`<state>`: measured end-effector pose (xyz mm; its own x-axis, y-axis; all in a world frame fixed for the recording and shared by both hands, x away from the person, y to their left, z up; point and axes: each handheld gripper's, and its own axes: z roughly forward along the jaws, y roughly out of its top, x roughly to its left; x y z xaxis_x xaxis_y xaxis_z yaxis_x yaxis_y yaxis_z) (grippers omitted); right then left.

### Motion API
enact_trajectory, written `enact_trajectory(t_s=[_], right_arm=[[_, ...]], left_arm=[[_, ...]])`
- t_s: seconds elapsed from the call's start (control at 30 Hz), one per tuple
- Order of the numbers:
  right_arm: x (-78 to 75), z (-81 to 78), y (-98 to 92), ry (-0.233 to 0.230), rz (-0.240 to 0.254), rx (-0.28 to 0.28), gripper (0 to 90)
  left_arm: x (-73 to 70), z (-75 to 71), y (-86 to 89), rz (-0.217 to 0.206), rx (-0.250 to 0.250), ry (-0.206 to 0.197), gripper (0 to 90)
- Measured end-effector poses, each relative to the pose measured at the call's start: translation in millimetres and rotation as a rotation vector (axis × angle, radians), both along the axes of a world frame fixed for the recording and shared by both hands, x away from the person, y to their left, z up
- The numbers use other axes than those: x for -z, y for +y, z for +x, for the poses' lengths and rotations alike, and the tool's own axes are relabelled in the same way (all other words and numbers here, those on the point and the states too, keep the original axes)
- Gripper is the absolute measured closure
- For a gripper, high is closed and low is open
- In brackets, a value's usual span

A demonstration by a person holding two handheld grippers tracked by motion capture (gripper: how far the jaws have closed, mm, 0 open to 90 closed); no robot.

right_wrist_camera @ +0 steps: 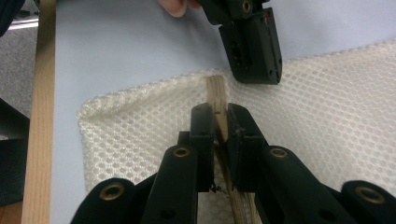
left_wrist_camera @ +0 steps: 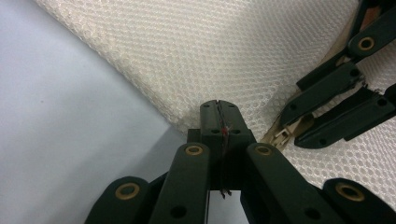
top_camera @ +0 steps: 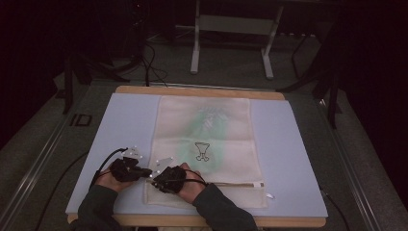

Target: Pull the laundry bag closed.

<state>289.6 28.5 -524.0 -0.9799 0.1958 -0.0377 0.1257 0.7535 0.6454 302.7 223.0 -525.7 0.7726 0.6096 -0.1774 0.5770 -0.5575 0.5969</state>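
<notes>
A cream mesh bag (top_camera: 207,139) with a green print and a small black drawing lies flat on a blue mat (top_camera: 125,125). Its zipper (top_camera: 235,184) runs along the near end. In the left gripper view, my left gripper (left_wrist_camera: 219,105) is shut on the bag's mesh edge (left_wrist_camera: 196,60) at the corner. My right gripper (right_wrist_camera: 218,109) is shut on the beige zipper strip (right_wrist_camera: 215,91), close by the left gripper (right_wrist_camera: 252,46). From above, the two grippers (top_camera: 149,172) (top_camera: 155,178) meet tip to tip at the bag's near left corner.
The mat covers a wooden table whose edge (right_wrist_camera: 44,116) runs close to the bag's corner. A white metal stand (top_camera: 231,29) and cables lie on the floor beyond the table. Both forearms come in over the near edge.
</notes>
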Motion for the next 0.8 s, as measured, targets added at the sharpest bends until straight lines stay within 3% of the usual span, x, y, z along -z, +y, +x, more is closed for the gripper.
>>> enact_trajectory(t_s=[0.8], right_arm=[[-4.0,-3.2,-8.0,-0.02,-0.044,-0.008,82.2]], left_arm=[[-0.1,-0.1,0.0,0.003,0.005,-0.005,90.0]])
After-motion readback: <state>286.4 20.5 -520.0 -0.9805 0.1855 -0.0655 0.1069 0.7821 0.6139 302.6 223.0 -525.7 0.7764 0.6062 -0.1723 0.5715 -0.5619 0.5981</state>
